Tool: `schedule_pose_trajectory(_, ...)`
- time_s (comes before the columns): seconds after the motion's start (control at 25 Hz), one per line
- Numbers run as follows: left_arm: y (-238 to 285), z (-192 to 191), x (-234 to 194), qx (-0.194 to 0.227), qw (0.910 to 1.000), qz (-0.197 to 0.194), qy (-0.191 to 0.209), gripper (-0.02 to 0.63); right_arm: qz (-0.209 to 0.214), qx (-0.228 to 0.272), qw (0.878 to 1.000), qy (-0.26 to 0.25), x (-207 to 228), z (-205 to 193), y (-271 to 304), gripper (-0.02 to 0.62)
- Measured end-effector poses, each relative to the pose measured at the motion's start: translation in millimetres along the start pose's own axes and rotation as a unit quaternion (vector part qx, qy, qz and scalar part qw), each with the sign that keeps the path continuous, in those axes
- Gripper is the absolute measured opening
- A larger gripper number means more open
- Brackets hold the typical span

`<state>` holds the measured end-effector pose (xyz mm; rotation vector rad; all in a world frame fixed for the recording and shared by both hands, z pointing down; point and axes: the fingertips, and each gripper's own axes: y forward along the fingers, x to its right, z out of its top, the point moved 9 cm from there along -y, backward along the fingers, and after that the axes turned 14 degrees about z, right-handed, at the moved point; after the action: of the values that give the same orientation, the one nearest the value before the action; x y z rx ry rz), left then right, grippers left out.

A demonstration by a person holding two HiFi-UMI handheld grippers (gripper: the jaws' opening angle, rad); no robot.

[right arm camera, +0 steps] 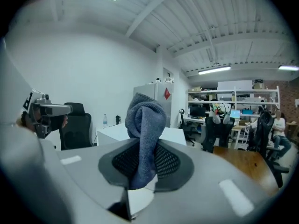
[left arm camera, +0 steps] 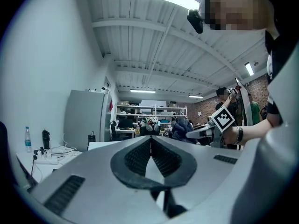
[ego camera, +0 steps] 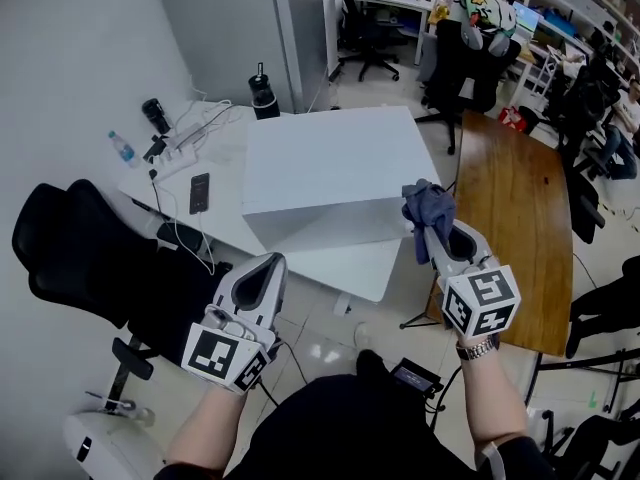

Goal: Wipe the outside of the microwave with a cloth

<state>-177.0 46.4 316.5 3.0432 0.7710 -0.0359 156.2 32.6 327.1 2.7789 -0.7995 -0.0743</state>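
Two bare forearms rise from the near edge of the head view, each hand holding a gripper. The left gripper is off the near left corner of the white table. Its jaws are pressed together with nothing between them, as the left gripper view shows. The right gripper, with a watch on the wrist behind it, is raised at the right. Its jaws are clamped on a grey-blue cloth that bunches up above the pads and hangs down between them. The cloth sits in the air at the near right top corner of the microwave, a plain white box from this side; whether it touches the box cannot be told. The microwave stands on the right part of the table. To its left lie a dark phone and, farther off, a power strip with white cables, a water bottle and a black flask. A black chair stands at the near left, a wooden table at the right and a grey cabinet at the far side.
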Motion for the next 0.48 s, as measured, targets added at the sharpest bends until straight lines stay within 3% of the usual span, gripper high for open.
schedule_pose_trajectory(0.48,-60,-14,-21,-0.018,0.9987,0.046,0.008,0.005,0.120,0.012,0.992,-0.031,-103,-27,69,0.074)
